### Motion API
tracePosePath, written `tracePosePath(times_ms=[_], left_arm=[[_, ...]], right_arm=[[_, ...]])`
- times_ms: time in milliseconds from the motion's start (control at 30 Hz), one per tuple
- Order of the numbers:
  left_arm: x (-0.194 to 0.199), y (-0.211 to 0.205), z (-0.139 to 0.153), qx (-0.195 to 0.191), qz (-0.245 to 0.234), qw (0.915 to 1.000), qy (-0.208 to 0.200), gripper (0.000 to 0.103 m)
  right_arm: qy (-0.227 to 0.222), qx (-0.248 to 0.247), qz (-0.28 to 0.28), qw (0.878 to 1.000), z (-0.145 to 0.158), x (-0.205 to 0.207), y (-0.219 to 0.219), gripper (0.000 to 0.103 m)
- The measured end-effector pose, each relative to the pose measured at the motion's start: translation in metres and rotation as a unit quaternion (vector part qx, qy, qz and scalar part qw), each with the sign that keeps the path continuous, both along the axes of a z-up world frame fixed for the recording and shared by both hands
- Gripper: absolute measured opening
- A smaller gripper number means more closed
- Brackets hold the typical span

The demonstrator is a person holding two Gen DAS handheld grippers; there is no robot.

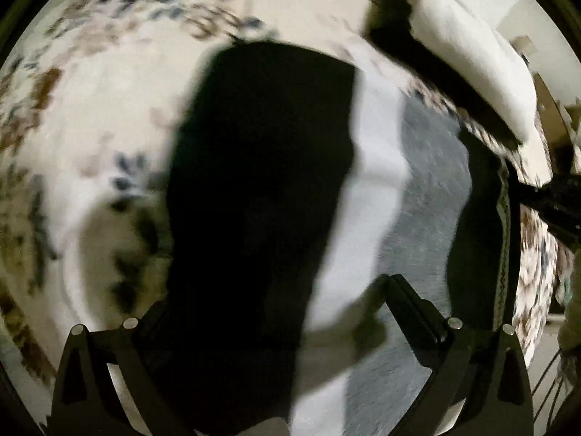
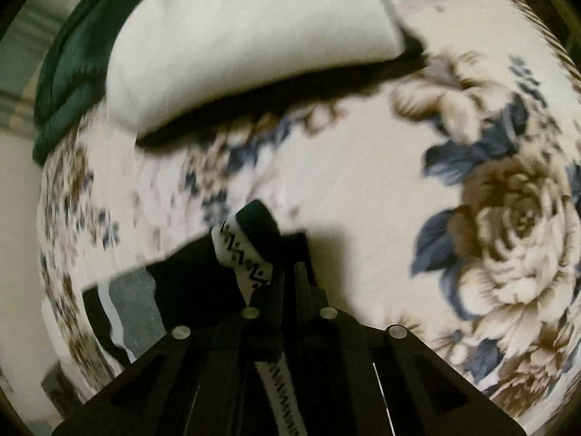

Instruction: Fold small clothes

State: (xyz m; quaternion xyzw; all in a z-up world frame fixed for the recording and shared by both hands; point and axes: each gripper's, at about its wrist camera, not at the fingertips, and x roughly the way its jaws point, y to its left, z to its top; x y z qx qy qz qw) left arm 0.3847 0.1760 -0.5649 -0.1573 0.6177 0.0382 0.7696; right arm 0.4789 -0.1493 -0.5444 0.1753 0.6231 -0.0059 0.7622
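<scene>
A small garment (image 1: 276,196) in black, white and grey panels is laid flat on a floral bedspread (image 1: 109,116), and its far end is bordered by a patterned waistband (image 2: 250,265). In the right wrist view the right gripper (image 2: 287,250) is seen pressed together on that waistband, a fold of which is bunched up and pinched between the fingertips. In the left wrist view the left gripper (image 1: 268,301) is held above the near part of the garment with its fingers (image 1: 410,301) spread wide; whether the cloth is touched cannot be told through the blur. A white pillow (image 2: 247,43) is set towards the far edge of the bedspread, well apart from the garment, and a dark green blanket (image 2: 69,83) is bunched just beside the pillow's end.
</scene>
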Motion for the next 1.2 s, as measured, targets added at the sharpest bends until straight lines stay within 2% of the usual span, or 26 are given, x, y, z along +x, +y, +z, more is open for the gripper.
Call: tracePosePath(times_ms=[67,133,200,267,300,400,500,667,733,800,833,900,1067,1133,1200], left_arm=[[-0.007,0.011,0.011,0.024,0.013,0.9996,-0.005,0.103],[-0.014,0.020,0.017,0.061,0.015,0.9980,0.000,0.103],[-0.019,0.028,0.018,0.090,0.015,0.9957,0.014,0.103],[-0.022,0.026,0.016,0.108,0.013,0.9937,0.026,0.103],[-0.025,0.024,0.015,0.118,0.010,0.9924,0.032,0.103],[-0.031,0.013,0.009,0.127,-0.001,0.9911,0.040,0.103],[-0.038,0.004,0.009,0.130,-0.014,0.9903,0.047,0.103],[-0.038,-0.002,0.009,0.134,-0.027,0.9896,0.046,0.103],[-0.039,-0.002,0.010,0.132,-0.026,0.9899,0.045,0.103],[-0.040,-0.001,0.011,0.128,-0.024,0.9905,0.044,0.103],[-0.040,0.000,0.013,0.125,-0.024,0.9910,0.043,0.103],[-0.043,0.004,0.018,0.115,-0.022,0.9924,0.038,0.103],[-0.057,0.025,0.023,0.074,-0.009,0.9966,0.036,0.103],[-0.064,0.037,0.016,0.045,0.002,0.9980,0.044,0.103],[-0.071,0.049,0.005,0.009,0.018,0.9980,0.061,0.102]], right_arm=[[0.009,0.007,0.000,1.000,-0.003,0.008,-0.006,0.003],[0.049,0.035,0.015,0.998,-0.013,0.009,-0.006,0.006],[0.061,0.046,0.028,0.997,-0.012,0.000,-0.007,0.019],[0.065,0.033,0.043,0.996,-0.007,-0.023,-0.009,0.045],[0.067,0.028,0.047,0.996,-0.005,-0.036,-0.010,0.047],[0.099,0.028,0.045,0.994,-0.011,-0.081,-0.016,0.047],[0.131,0.043,0.019,0.990,-0.024,-0.116,-0.021,0.047],[0.155,0.093,-0.018,0.983,-0.044,-0.153,-0.017,0.048],[0.153,0.096,-0.021,0.983,-0.049,-0.159,-0.012,0.048],[0.140,0.086,-0.025,0.986,-0.050,-0.164,-0.008,0.033],[0.130,0.077,-0.031,0.988,-0.047,-0.166,-0.007,0.019],[0.106,0.063,-0.040,0.992,-0.033,-0.169,-0.010,0.013],[0.065,0.022,-0.051,0.996,0.010,-0.179,-0.011,0.011],[0.069,0.006,-0.042,0.997,0.013,-0.174,-0.011,0.011],[0.087,-0.018,-0.039,0.995,0.002,-0.169,-0.014,0.011]])
